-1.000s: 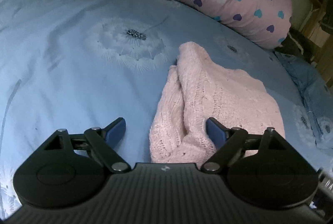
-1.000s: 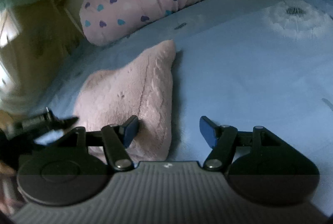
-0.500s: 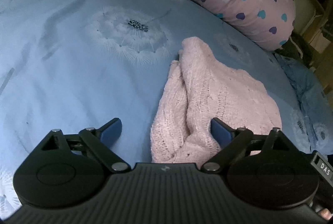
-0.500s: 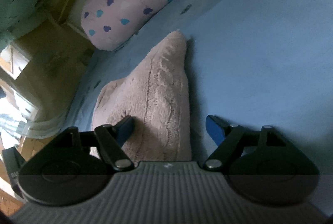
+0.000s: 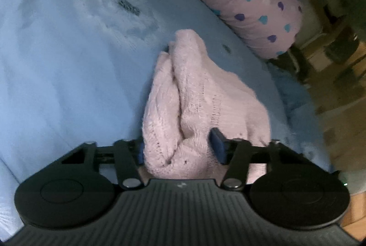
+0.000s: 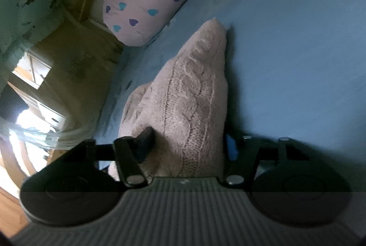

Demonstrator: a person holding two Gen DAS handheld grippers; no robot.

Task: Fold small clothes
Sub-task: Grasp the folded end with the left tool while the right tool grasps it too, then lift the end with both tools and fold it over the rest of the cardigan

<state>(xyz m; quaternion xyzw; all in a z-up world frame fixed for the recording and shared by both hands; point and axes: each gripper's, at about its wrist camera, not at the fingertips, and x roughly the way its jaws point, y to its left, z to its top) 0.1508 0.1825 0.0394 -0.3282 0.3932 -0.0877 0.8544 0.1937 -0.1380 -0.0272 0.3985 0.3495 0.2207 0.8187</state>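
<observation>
Pink knit sweater lies bunched in the middle of the frame, on the blue bedsheet.

It looks soft, light and stretchy, so thick edge folds suit best; left gripper and right gripper each pinch its near edge. A heart-print pillow lies at upper right.

The left gripper is low, its blue-padded fingers pressing in from both sides. The right gripper sits tilted, fingers likewise clamped inward.
</observation>
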